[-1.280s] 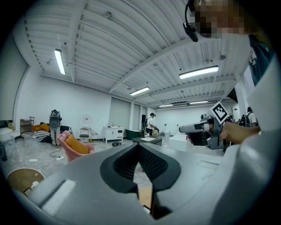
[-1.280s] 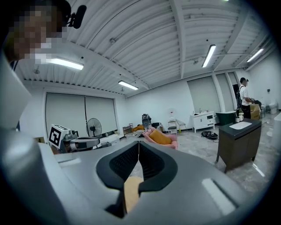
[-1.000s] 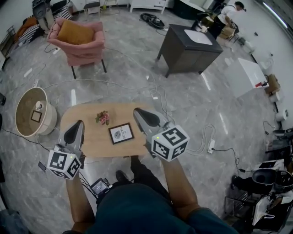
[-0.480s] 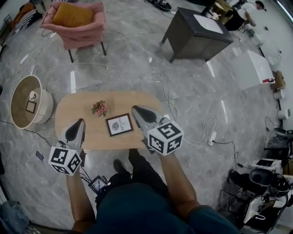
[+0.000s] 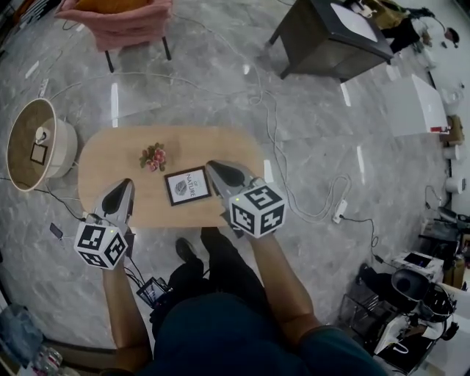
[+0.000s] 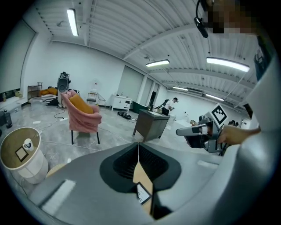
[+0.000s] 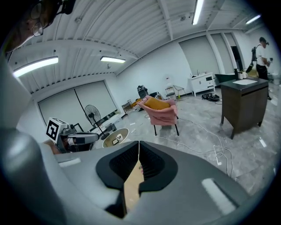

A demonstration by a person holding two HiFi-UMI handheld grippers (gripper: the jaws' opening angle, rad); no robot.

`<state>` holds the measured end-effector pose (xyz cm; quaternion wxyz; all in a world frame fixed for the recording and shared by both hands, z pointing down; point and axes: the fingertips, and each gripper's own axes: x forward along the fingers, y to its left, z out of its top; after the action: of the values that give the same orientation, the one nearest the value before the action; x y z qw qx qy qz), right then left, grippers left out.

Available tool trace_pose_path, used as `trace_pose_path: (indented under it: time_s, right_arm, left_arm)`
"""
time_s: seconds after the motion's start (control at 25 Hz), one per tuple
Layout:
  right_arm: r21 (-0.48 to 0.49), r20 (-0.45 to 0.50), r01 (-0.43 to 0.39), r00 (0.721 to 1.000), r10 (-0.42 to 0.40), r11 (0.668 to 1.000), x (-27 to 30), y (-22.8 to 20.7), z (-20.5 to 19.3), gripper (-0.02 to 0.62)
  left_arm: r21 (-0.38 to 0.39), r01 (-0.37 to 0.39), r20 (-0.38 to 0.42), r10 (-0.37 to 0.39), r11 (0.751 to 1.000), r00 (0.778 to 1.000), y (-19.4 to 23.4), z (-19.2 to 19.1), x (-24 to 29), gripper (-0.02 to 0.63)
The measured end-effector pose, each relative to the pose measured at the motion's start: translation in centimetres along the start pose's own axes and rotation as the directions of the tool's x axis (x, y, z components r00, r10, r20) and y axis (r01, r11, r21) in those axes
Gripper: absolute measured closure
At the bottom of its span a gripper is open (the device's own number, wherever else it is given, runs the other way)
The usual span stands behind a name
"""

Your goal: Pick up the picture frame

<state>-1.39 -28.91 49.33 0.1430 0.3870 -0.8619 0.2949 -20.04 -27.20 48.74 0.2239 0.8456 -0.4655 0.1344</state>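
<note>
- Left tongs [image 5: 121, 186] are closed on nothing, tips pressed together, and hang over the near left part of the surface [image 5: 103, 158].
- Right tongs [image 5: 212, 167] are also closed and empty, with their tips by the right edge of the frame [image 5: 188, 186]. I can't tell whether they touch it.
- Frame lies flat near the middle of the surface, between the two tongs. I read that as flanking it for a lift from both sides.
- Flowers [image 5: 153, 156] sit just behind the frame, so I'd come in from the sides.

Matt light-wood table [image 5: 110, 158], glossy marbled stone floor [image 5: 183, 88], cloth armchair [image 5: 117, 18].
</note>
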Motion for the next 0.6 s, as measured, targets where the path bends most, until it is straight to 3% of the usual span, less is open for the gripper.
trace_pose_path:
  time_s: [0.36, 0.6]
  right_arm:
    - [0.068, -0.131, 0.017, 0.991, -0.008, 0.998, 5.6, -5.6, -6.5, 0.581]
    - [0.141, -0.238, 0.037, 0.971, -0.002, 0.989, 9.5, -9.5, -12.9, 0.581]
  left_arm:
    - [-0.082, -0.024, -0.134, 0.013, 0.996, 0.991, 2.9, -7.7, 5.3, 0.594]
    - [-0.166, -0.061, -0.222, 0.023, 0.984, 0.975, 5.0, -13.6, 8.4, 0.584]
